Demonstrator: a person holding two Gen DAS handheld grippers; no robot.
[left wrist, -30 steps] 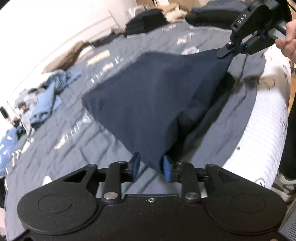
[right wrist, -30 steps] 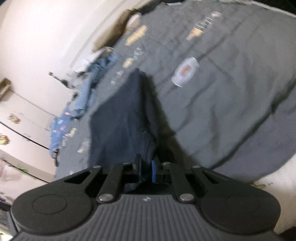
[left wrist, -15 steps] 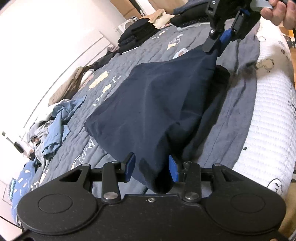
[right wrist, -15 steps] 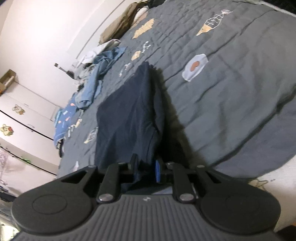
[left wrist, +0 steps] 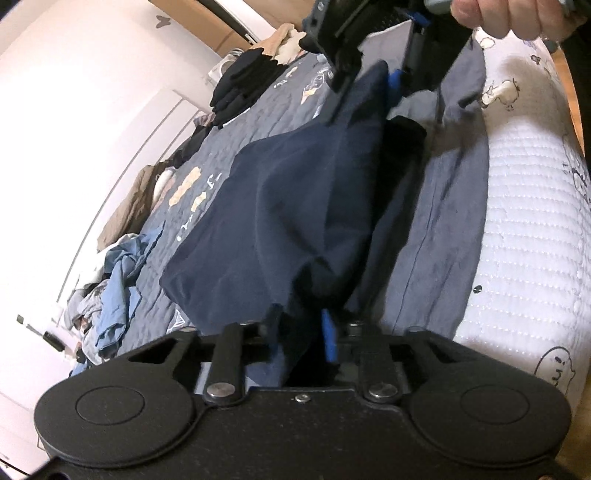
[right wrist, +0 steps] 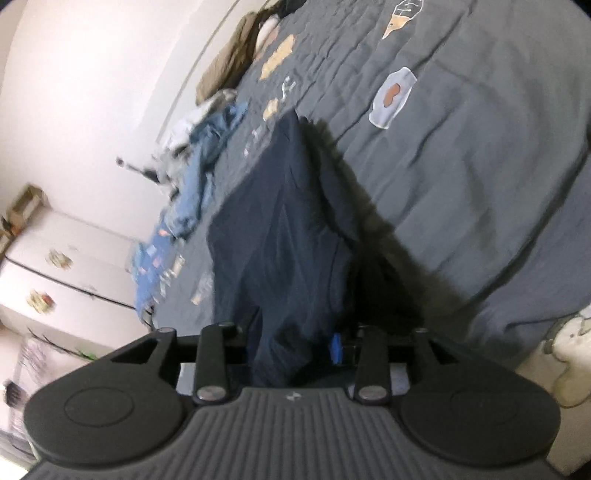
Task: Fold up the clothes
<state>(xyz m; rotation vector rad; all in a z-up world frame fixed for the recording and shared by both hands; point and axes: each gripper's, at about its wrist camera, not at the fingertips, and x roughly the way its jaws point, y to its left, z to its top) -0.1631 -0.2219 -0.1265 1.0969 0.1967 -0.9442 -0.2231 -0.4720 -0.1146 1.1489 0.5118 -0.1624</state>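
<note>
The navy garment (left wrist: 295, 206) lies partly on the grey bedspread (left wrist: 454, 221) near the edge of the bed where the white mattress cover (left wrist: 535, 221) shows, and it is lifted at two corners. The left gripper (left wrist: 301, 332) has one corner of the cloth between its fingers, which are closing on it. The right gripper (right wrist: 295, 345), held by a hand (left wrist: 506, 16), has the other corner between its fingers, which are opening.

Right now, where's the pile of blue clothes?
Left side of both views: the blue clothes pile lies on the grey bedspread near the wall, just left of the navy garment.
</note>
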